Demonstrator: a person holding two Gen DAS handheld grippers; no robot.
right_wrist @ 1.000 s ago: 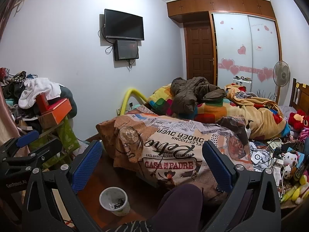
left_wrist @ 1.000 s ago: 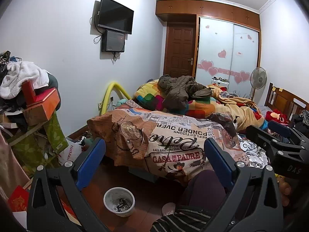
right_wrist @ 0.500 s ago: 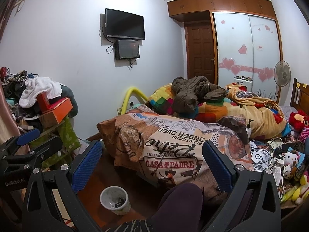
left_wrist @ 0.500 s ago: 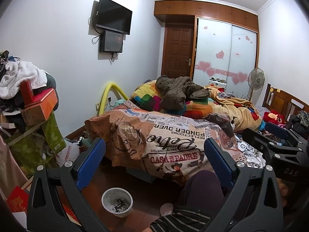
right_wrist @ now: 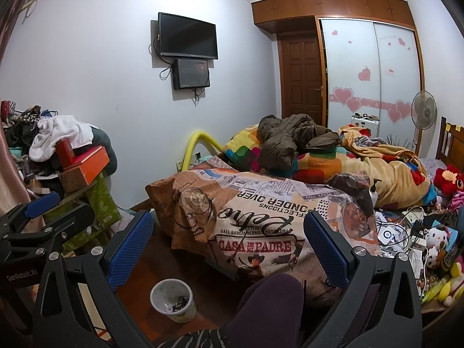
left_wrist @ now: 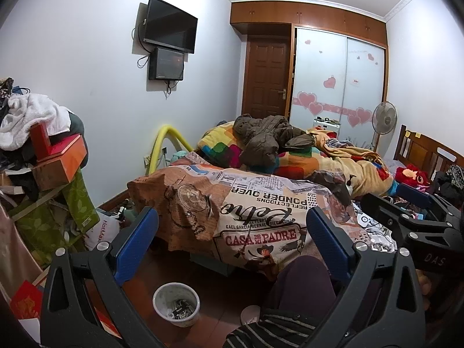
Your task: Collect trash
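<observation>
A small white trash bin point(left_wrist: 176, 304) stands on the wooden floor below the bed's foot, with dark scraps inside; it also shows in the right wrist view point(right_wrist: 171, 300). My left gripper point(left_wrist: 232, 240) is open and empty, held above the floor facing the bed. My right gripper point(right_wrist: 229, 245) is open and empty beside it. The right gripper shows in the left wrist view point(left_wrist: 411, 217), and the left gripper in the right wrist view point(right_wrist: 37, 217). No single piece of trash stands out.
A bed point(right_wrist: 261, 203) with a printed quilt, jacket and blankets fills the middle. Cables, toys and small items point(right_wrist: 417, 237) crowd a surface at right. Stacked boxes and clothes point(right_wrist: 72, 156) stand at left. The person's knee point(right_wrist: 269, 298) is below the grippers.
Both views have shifted slightly; the left gripper tilted a little so the scene sits lower right. Both grippers stay open and empty.
</observation>
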